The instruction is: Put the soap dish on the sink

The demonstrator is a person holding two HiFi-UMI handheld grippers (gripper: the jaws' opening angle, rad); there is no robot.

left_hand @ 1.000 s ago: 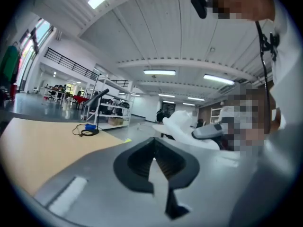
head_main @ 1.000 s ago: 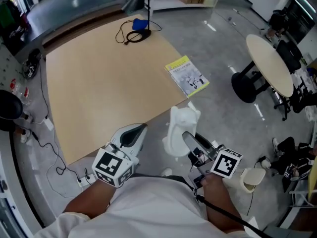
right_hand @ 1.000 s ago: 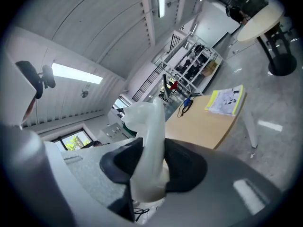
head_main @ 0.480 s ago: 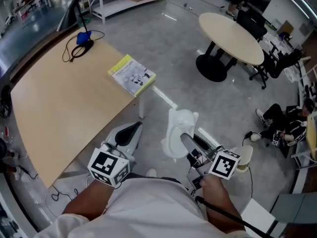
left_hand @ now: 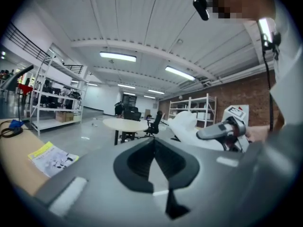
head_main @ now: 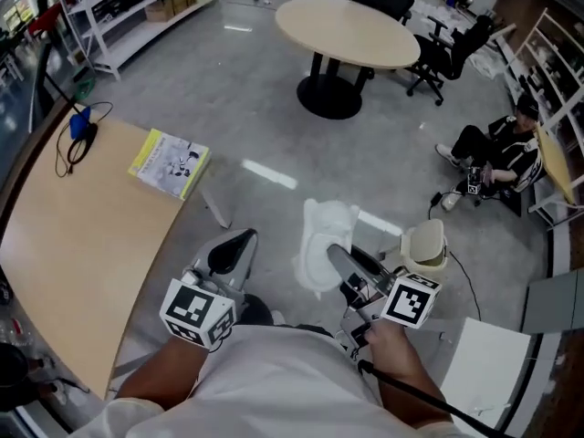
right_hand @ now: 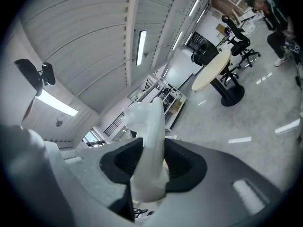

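The white soap dish (head_main: 324, 243) stands on edge between the jaws of my right gripper (head_main: 342, 261), which is shut on it in front of my body. In the right gripper view the soap dish (right_hand: 149, 141) rises out of the right gripper (right_hand: 151, 171), and its pale rim covers the middle of the picture. My left gripper (head_main: 233, 247) is beside it on the left, jaws together and nothing between them. The left gripper (left_hand: 154, 145) looks level across the room, with the soap dish (left_hand: 187, 126) and the right gripper (left_hand: 218, 130) at its right. No sink is in view.
A wooden desk (head_main: 55, 235) with a yellow booklet (head_main: 169, 162) and a blue device on a cable (head_main: 80, 126) lies left. Ahead stand a round table (head_main: 351, 30), office chairs (head_main: 438, 39) and a seated person (head_main: 497, 158). A small white bin (head_main: 424, 245) is close right. Shelving (head_main: 119, 7) lines the back left.
Both grippers have swung right with my body. The desk has slid to the left of the picture and the round table has come ahead. The soap dish has stayed in the right gripper.
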